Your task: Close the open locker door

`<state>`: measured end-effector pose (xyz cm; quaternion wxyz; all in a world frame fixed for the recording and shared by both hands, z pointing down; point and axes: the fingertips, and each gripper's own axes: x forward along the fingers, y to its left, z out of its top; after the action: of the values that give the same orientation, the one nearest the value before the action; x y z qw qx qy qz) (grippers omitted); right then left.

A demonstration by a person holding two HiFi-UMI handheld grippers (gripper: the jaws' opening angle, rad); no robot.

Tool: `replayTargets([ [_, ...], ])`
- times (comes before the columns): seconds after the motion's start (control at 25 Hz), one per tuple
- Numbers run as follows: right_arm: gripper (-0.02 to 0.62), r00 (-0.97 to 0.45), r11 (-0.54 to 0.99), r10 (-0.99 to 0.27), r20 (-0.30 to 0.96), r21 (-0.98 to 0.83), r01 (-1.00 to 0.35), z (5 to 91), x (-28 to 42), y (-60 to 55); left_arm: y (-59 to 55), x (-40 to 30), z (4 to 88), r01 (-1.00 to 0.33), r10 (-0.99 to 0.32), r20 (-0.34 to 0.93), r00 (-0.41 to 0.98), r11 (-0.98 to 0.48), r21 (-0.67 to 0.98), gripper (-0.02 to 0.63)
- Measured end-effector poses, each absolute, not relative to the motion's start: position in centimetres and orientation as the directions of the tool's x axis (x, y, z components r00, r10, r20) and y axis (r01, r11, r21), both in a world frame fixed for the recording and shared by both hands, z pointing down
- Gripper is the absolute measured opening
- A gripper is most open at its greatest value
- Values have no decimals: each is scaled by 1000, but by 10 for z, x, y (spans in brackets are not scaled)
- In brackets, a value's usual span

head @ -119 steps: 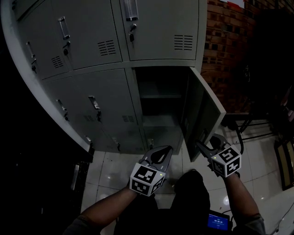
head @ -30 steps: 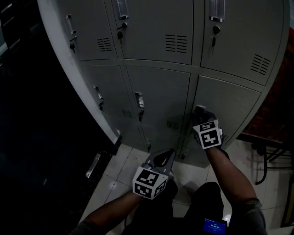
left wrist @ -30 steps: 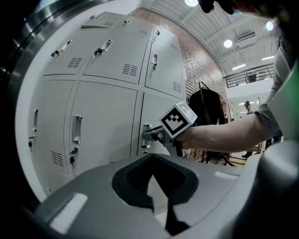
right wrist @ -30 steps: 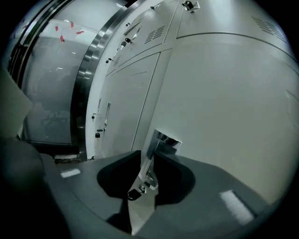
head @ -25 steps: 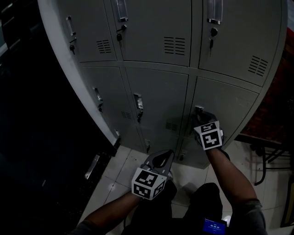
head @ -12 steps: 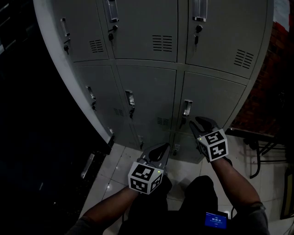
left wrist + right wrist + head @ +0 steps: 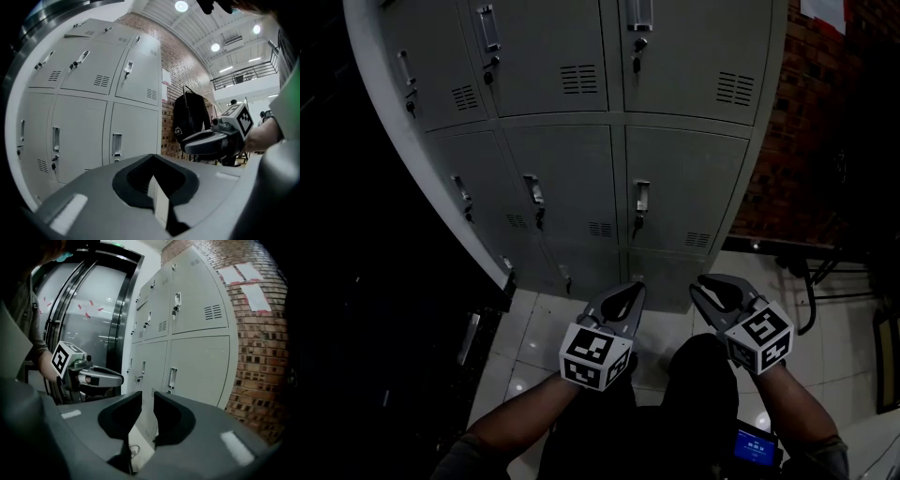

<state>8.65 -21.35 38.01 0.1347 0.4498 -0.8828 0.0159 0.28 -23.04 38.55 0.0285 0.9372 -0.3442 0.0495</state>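
All doors of the grey locker bank (image 7: 581,141) stand closed, among them the lower right door (image 7: 684,192) with its handle (image 7: 642,199). My right gripper (image 7: 705,283) hangs over the floor, well short of that door and touching nothing. Its jaws stand a narrow gap apart (image 7: 148,397) and are closing, with nothing between them. My left gripper (image 7: 634,291) floats beside it at the left, shut and empty, its tips meeting (image 7: 152,158). Each gripper shows in the other's view: the right gripper (image 7: 206,140) and the left gripper (image 7: 101,376).
A brick wall (image 7: 806,122) adjoins the lockers on the right, with dark metal chair legs (image 7: 811,277) at its foot. A black backpack (image 7: 187,117) stands by the wall. Dark glass doors (image 7: 89,324) lie left of the lockers. Pale tiled floor (image 7: 534,328) runs below.
The lower right door, open at first, is closed. My right gripper has come off the door's handle and drawn back toward me and down. The left gripper has hardly moved.
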Motion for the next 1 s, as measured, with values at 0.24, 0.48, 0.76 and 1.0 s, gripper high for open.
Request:
replayTargets([
  [0.24, 72, -537, 552, -820, 199, 28, -833, 374, 112, -164, -192, 30, 376, -588, -585, 118, 802, -809, -12, -3],
  [0.48, 6, -502, 509, -848, 170, 1, -860, 374, 130, -128, -158, 37, 378, -555, -553, 124, 824, -832, -20, -3],
  [0.76, 6, -482, 496, -854, 195, 29, -868, 377, 130, -100, -135, 44, 376, -524, -524, 119, 843, -851, -37, -3],
  [1.0, 5, -463, 475, -868, 177, 30, -879, 365, 133, -96, -131, 42, 365, -523, -525, 100, 845, -851, -51, -3],
])
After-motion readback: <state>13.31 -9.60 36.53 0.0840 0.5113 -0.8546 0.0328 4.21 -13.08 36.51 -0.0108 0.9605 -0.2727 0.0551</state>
